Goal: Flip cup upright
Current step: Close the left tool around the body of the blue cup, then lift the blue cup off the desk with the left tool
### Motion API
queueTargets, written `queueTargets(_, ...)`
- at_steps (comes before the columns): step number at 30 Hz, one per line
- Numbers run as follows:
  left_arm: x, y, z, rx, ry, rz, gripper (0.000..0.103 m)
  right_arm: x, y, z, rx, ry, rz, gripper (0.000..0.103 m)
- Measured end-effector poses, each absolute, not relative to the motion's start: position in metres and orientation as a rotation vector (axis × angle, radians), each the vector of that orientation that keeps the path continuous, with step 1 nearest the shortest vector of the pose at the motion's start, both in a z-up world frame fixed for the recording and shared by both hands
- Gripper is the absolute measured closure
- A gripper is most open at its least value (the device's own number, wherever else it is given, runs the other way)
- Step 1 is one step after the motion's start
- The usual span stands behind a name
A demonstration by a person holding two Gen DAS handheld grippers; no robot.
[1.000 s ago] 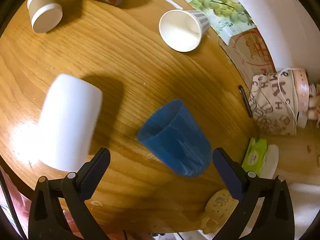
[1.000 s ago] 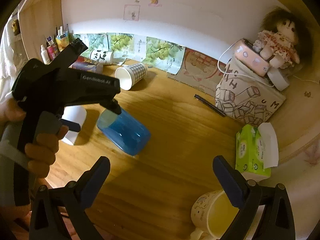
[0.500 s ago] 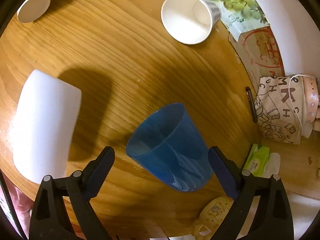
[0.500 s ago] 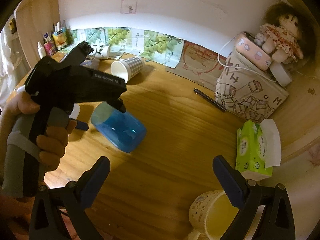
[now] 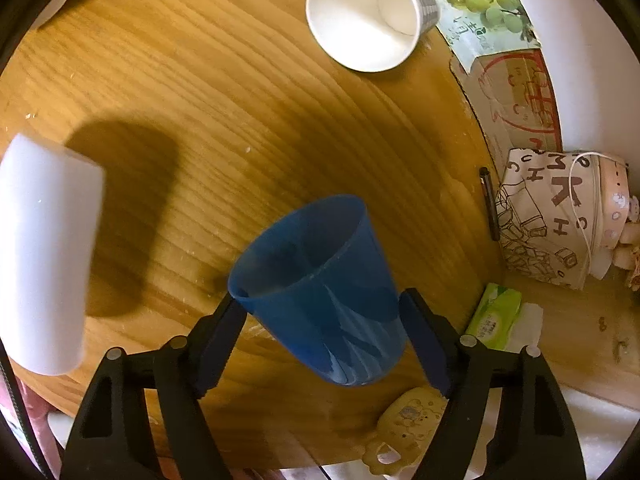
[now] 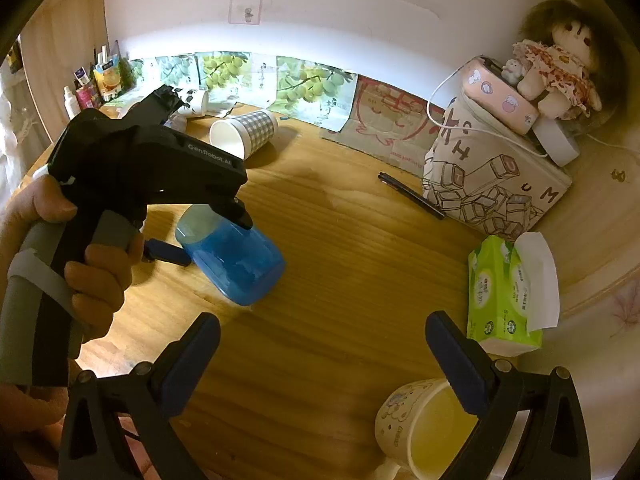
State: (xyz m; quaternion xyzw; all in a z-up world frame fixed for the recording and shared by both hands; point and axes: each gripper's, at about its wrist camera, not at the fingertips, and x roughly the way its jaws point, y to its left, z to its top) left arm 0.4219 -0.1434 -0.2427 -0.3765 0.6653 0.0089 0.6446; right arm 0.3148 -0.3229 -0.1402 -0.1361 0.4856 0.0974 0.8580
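A translucent blue plastic cup (image 5: 324,292) lies on its side on the wooden table (image 5: 240,100), mouth pointing away from my left gripper. My left gripper (image 5: 320,312) has closed in on the cup's body, with a blue pad against each side. In the right wrist view the cup (image 6: 236,260) shows in the same grip, base toward the camera, with the left gripper (image 6: 216,236) above it. My right gripper (image 6: 324,356) is open and empty, nearer the table's front edge.
A checked paper cup (image 5: 368,16) lies on its side at the back. A white cup (image 5: 44,248) lies at the left. A pen (image 6: 412,196), patterned box (image 6: 492,188), green tissue pack (image 6: 508,296) and cream mug (image 6: 432,432) stand at the right.
My left gripper has moved forward around the blue cup and its jaws have closed from wide open onto the cup's sides. The right gripper has stayed put.
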Motion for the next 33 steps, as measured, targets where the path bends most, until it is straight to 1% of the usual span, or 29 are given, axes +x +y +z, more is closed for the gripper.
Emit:
queueTargets(9,0.422,-0.141,-0.241,-0.830,1.507,-0.006,0.025,0.316,-0.324,-0.139,-0.261,1.014,0.194,0.000)
queueTargets(18,0.412,-0.144,-0.227,-0.751,1.489,-0.065,0.028,0.309,-0.324,-0.136,-0.246,0.995,0.211,0.000)
queueTargets(33,0.379,-0.150,-0.207,-0.620,1.442,-0.095,0.031,0.270,-0.335,-0.127,-0.231,0.943,0.217,0.000)
